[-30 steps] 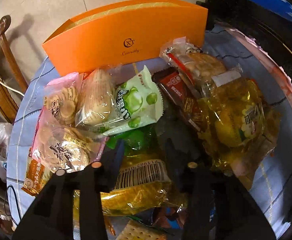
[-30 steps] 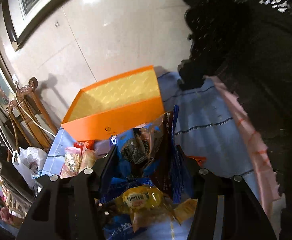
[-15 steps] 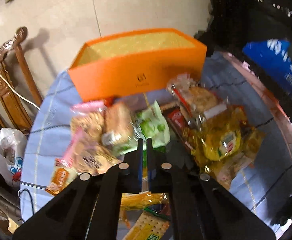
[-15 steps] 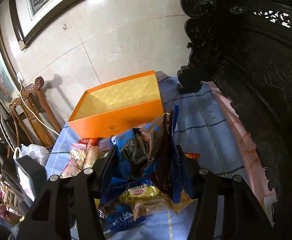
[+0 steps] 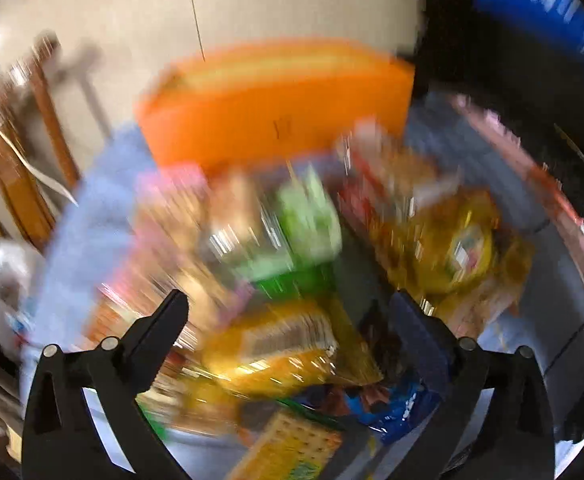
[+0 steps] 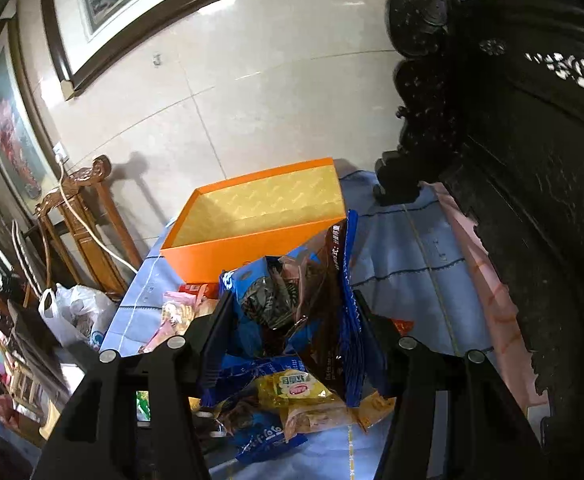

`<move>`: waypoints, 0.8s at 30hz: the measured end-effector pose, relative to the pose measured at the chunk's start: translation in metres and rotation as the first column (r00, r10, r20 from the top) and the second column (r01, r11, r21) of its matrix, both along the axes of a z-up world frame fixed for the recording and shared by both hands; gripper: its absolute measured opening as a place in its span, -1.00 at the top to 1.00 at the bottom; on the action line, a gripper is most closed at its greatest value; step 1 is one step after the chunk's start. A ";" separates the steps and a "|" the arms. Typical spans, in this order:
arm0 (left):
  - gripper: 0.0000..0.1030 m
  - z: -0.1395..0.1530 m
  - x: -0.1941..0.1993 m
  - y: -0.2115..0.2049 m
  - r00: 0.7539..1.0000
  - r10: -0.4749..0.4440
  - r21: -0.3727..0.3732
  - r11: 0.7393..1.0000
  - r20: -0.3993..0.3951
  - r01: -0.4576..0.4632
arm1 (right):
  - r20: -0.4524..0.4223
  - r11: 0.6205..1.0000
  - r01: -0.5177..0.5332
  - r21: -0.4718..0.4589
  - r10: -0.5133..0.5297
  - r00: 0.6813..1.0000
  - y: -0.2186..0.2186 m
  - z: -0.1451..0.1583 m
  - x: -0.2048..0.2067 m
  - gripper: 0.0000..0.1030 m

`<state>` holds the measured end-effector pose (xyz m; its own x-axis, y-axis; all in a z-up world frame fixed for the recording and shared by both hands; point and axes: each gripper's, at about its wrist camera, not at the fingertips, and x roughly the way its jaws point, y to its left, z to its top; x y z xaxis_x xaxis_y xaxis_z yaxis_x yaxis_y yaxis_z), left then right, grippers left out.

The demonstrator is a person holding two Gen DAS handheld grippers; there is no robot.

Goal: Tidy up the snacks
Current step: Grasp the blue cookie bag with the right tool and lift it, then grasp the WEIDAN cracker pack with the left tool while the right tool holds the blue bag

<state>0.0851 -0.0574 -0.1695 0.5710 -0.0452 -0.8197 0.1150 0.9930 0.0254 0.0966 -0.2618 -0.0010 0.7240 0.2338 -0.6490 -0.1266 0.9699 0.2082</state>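
Orange box (image 6: 252,236): stiff card, empty, at the table's (image 6: 403,248) far side.

Blue bag (image 6: 303,308): light, crinkly, slippery film, contents likely brittle; clamped upright in the right claw (image 6: 288,328), near the box. Best held by its sides, gently.

Yellow packet (image 5: 276,344): soft, light; lies in the snack pile under the left claw (image 5: 288,308), whose jaws have just been opening, nothing gripped.

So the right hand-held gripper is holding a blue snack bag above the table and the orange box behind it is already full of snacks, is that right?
Not quite. The right hand-held gripper does hold the blue snack bag above the table, but the orange box is empty: the right wrist view shows only its bare yellow lining.
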 end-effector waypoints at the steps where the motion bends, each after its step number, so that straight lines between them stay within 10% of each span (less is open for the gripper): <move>1: -0.12 -0.015 0.007 0.000 0.998 -0.005 -0.020 1.000 -0.057 0.004 | 0.006 1.000 -0.006 -0.008 0.006 1.000 0.001 0.002 -0.001 -0.12; 15: 0.08 -0.015 0.008 -0.006 0.997 -0.039 -0.006 0.999 -0.072 0.039 | 0.042 1.000 -0.002 -0.018 0.002 0.999 -0.001 0.014 -0.008 0.03; 17: 0.09 -0.011 0.003 -0.004 0.997 -0.041 0.004 0.999 -0.063 0.042 | 0.022 0.999 0.001 -0.040 0.000 1.000 -0.001 0.006 -0.006 -0.07; 18: 0.09 -0.011 0.000 -0.005 0.996 -0.051 0.014 0.999 -0.068 0.052 | 0.009 0.996 0.021 -0.087 -0.021 1.000 -0.002 -0.001 -0.006 -0.47; 20: -0.11 -0.011 -0.007 -0.008 0.997 -0.056 0.060 0.996 -0.059 0.060 | -0.016 0.976 0.075 -0.202 -0.080 0.997 -0.005 -0.019 -0.012 -0.93; 22: -0.92 -0.008 -0.020 -0.011 0.999 -0.036 0.122 0.992 -0.004 0.036 | -0.060 0.962 0.092 -0.256 -0.111 0.992 -0.011 -0.043 -0.023 -0.93; 24: -0.92 -0.006 -0.033 -0.014 0.998 -0.041 0.143 0.989 0.040 0.035 | -0.172 0.961 0.112 -0.254 -0.159 0.972 -0.023 -0.084 -0.030 -0.93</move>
<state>0.0517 -0.0714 -0.1755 0.6059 0.0474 -0.7941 0.1484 0.9740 0.1713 0.0666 -0.2847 -0.0846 0.5969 -0.0383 -0.8014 0.0288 0.9992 -0.0263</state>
